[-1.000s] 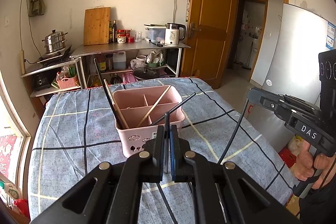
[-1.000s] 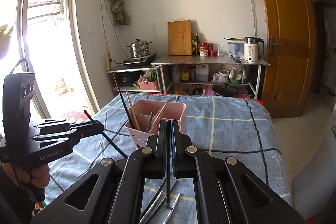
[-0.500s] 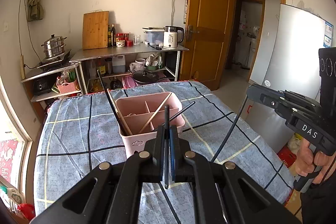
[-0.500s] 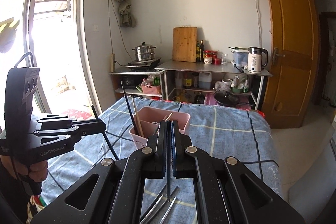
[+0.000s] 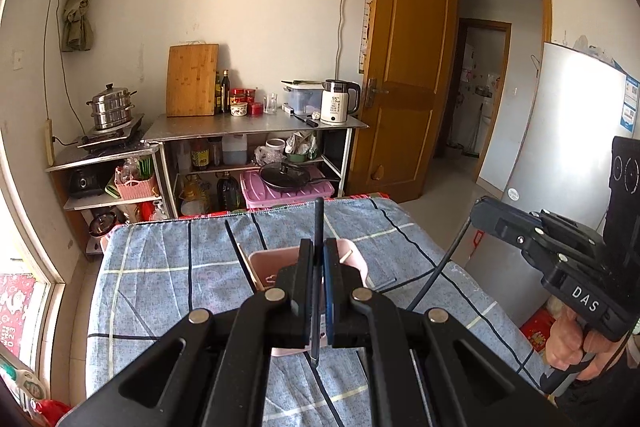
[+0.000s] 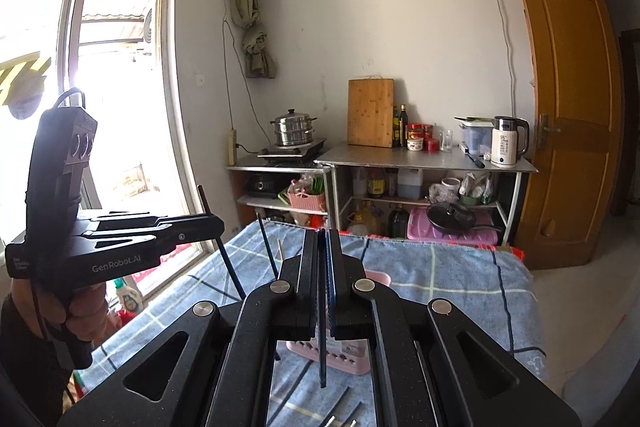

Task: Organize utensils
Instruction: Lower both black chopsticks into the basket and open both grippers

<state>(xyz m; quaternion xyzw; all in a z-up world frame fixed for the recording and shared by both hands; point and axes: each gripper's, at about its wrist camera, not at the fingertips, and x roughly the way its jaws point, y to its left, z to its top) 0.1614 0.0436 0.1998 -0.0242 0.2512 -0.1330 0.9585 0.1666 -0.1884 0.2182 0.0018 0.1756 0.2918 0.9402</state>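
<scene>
A pink utensil caddy (image 5: 352, 255) stands on the table's blue checked cloth (image 5: 160, 279), mostly hidden behind my fingers; it also shows in the right wrist view (image 6: 376, 277). Black and wooden chopsticks (image 5: 240, 259) stick out of it. My left gripper (image 5: 319, 247) is shut on a black chopstick (image 5: 319, 219), held upright above the caddy. My right gripper (image 6: 322, 239) is shut on another black chopstick (image 6: 322, 359), which hangs down below the fingers. Each gripper shows in the other's view, left (image 6: 216, 223) and right (image 5: 478, 213).
Several loose utensils (image 6: 340, 415) lie on the cloth near the front edge. Beyond the table stand a steel shelf (image 5: 256, 127) with a kettle, cutting board and jars, an open wooden door (image 5: 408, 83), a fridge (image 5: 568, 155) and a window (image 6: 100, 87).
Both grippers have risen and tilted up with their chopsticks, so the caddy sits lower in view and is largely hidden behind the fingers.
</scene>
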